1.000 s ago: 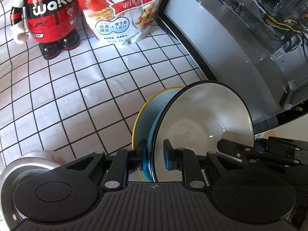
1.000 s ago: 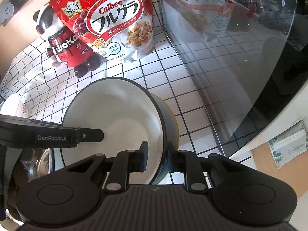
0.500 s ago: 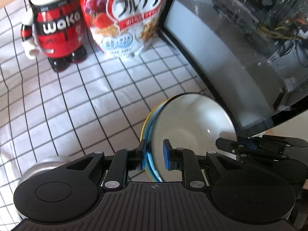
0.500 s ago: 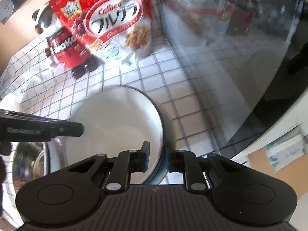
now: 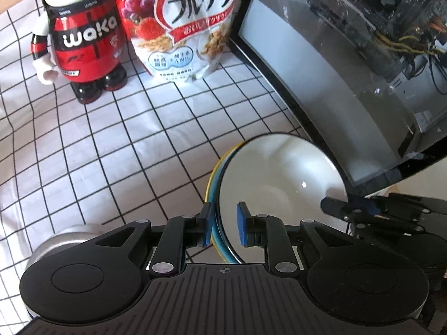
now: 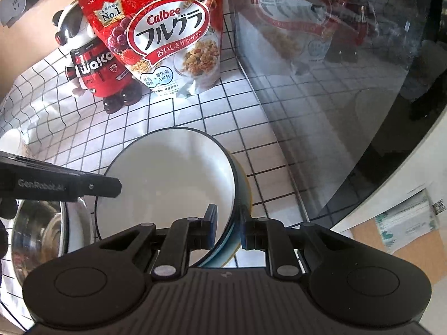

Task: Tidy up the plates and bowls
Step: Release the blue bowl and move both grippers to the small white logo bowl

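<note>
A bowl stack (image 5: 279, 184) has a white inside and a dark rim, with blue and yellow bowl edges under it. It is held above the checked cloth. My left gripper (image 5: 225, 224) is shut on its left rim. My right gripper (image 6: 227, 227) is shut on its right rim, where the bowl stack (image 6: 170, 178) fills the middle of the right wrist view. Each gripper shows at the edge of the other's view. A steel bowl (image 6: 39, 234) sits low at the left, also seen in the left wrist view (image 5: 64, 237).
A red Waka robot figure (image 5: 78, 39) and a Calbee cereal bag (image 5: 181, 25) stand at the back on the checked cloth (image 5: 97, 145). A glass computer case (image 5: 349, 64) lines the right side. A white dish (image 6: 12, 142) lies at the far left.
Both grippers have risen with the bowl stack; the cloth and the back objects look farther off and the bowl looks smaller. The grip has not changed.
</note>
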Demonstrator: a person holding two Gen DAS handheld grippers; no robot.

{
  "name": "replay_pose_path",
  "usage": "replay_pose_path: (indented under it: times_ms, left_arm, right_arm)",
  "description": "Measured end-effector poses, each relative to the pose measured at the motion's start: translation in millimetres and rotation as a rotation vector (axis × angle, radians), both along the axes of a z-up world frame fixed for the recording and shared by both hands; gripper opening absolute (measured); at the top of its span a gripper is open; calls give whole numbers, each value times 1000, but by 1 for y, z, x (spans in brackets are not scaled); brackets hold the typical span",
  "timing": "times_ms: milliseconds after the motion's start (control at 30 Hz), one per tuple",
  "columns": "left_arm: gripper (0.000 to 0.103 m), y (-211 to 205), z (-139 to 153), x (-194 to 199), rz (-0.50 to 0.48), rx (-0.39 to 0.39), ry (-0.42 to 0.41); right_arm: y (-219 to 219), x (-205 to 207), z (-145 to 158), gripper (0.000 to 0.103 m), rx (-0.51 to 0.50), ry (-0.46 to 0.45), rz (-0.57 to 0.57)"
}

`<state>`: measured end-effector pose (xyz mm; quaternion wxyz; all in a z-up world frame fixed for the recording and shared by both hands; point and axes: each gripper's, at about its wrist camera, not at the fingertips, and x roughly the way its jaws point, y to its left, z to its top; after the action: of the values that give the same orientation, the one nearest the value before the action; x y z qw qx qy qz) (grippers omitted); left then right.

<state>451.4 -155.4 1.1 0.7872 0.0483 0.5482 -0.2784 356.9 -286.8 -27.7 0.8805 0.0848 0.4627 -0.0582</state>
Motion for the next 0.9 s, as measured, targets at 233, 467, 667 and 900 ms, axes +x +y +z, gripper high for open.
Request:
replay_pose_path:
  times_ms: [233,467,667,900]
  left_arm:
    - [21,43,23,-5,115,-142,-64]
    - [22,181,67,-13,502,-262,-291]
    - [22,345,69,-22,1000,-267,-389]
    - [22,427,46,-4,1113,-252,-296]
  right_arm:
    - [31,-1,50,32,-147,-166,89]
    - [109,40,100,57,-231,-312,258]
    - [198,96,108,75,-76,-277,422]
    - [311,177,86,76,-38,-125,628]
